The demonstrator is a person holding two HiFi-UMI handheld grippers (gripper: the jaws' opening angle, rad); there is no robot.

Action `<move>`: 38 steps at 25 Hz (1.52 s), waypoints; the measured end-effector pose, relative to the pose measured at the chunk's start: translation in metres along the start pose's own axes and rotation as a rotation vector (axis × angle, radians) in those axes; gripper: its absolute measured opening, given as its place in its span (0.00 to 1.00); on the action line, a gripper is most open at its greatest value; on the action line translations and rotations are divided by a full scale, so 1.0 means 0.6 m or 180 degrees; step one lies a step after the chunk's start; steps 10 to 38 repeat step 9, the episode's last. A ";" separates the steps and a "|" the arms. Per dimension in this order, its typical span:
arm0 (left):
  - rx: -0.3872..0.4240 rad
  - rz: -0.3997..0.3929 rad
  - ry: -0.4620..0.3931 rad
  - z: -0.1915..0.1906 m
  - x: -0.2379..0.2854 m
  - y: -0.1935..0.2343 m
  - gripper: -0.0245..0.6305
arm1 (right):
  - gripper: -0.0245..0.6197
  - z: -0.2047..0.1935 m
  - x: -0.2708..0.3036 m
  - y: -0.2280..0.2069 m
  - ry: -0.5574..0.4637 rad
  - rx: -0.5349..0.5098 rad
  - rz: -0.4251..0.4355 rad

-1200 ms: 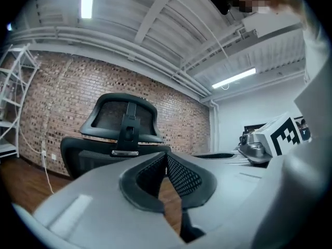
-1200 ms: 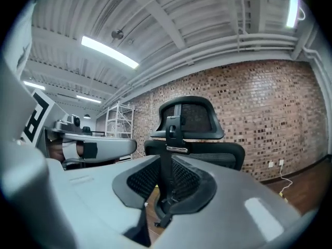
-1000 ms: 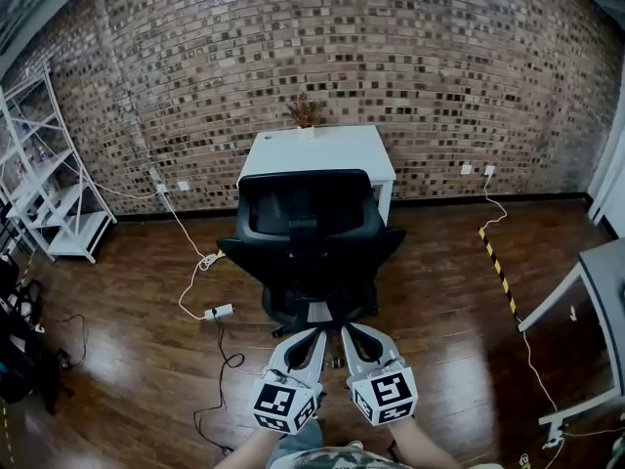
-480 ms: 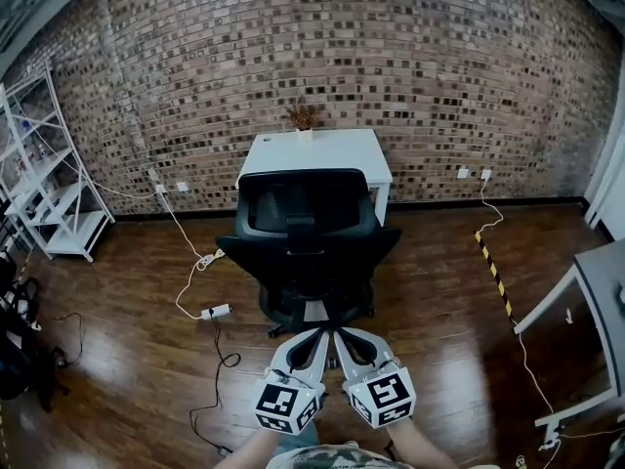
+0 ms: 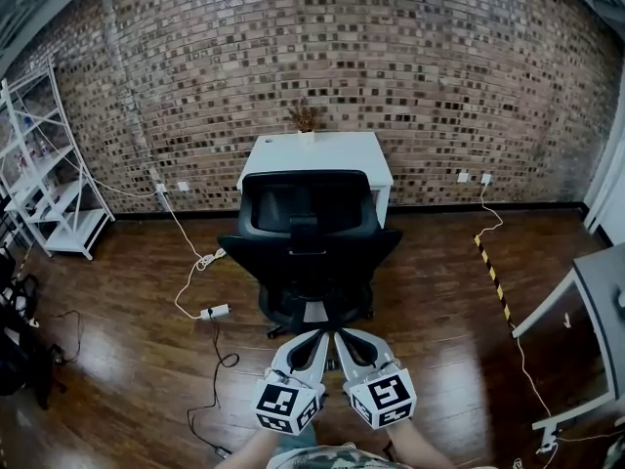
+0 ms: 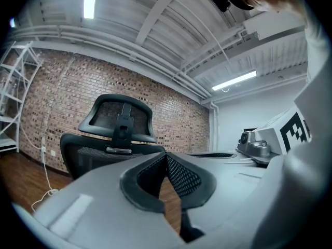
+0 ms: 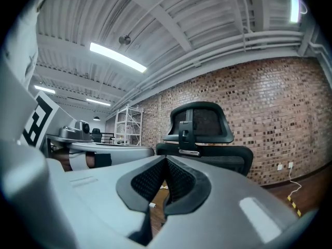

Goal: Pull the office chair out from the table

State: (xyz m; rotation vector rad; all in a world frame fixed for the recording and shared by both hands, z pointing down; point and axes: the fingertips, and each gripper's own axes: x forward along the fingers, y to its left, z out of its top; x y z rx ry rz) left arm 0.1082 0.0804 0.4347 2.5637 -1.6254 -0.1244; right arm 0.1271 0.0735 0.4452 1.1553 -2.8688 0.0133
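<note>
A black mesh office chair stands with its back toward me, in front of a small white table set against the brick wall. The chair's headrest shows in the left gripper view and in the right gripper view. My left gripper and right gripper hang side by side just short of the chair's base, both shut and empty. Neither touches the chair.
A small potted plant sits on the table's far edge. White cables and a power strip lie on the wooden floor left of the chair. A white shelf rack stands at left, a grey table at right, striped tape on the floor.
The view has shifted slightly; chair and grippers keep their places relative to each other.
</note>
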 end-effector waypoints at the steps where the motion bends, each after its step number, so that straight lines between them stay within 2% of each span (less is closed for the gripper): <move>1: -0.0004 0.0001 0.0001 0.002 0.001 0.000 0.06 | 0.04 0.002 0.001 0.000 -0.0007 -0.0006 0.0003; 38: -0.0029 0.0012 -0.0010 -0.003 -0.010 -0.002 0.06 | 0.04 -0.010 -0.003 0.009 -0.0043 -0.0009 0.0000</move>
